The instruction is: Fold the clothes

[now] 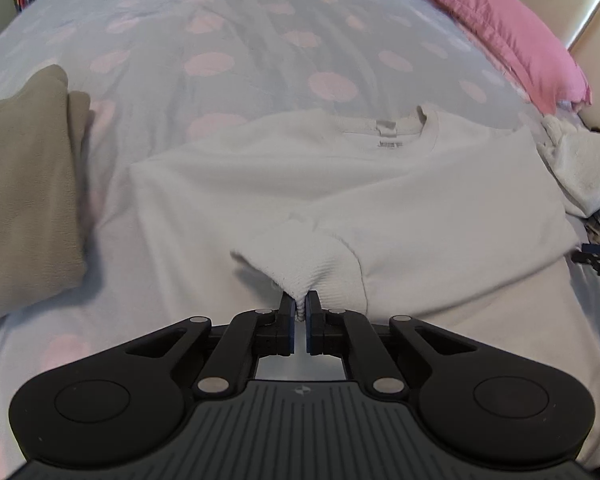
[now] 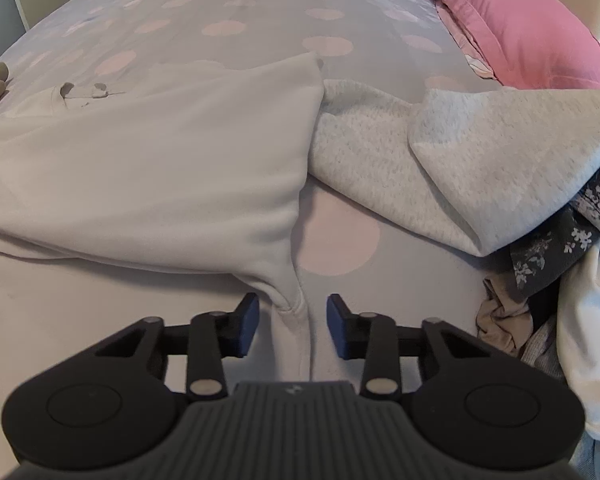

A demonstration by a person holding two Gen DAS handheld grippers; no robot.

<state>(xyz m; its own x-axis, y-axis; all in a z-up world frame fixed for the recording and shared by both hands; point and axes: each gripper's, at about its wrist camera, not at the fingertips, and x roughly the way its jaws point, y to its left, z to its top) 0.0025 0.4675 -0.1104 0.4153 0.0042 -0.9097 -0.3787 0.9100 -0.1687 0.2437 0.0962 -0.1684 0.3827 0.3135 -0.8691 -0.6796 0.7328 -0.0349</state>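
A white sweatshirt [image 1: 340, 184] lies on the bed, collar and neck label away from me, one sleeve folded across its body. My left gripper [image 1: 299, 307] is shut on the ribbed cuff [image 1: 300, 268] of that sleeve and holds it lifted over the lower part of the sweatshirt. In the right wrist view the same sweatshirt [image 2: 160, 160] fills the left side. My right gripper [image 2: 293, 312] is open, with a bunched fold at the sweatshirt's right edge [image 2: 288, 300] between its fingers, not clamped.
The bed cover [image 1: 220, 40] is grey with pink dots. A folded tan garment [image 1: 24, 184] lies at the left. A pink pillow [image 2: 520, 20] is at the back right. A grey fleece garment [image 2: 460, 160] and a heap of dark floral clothes [image 2: 560, 240] lie at the right.
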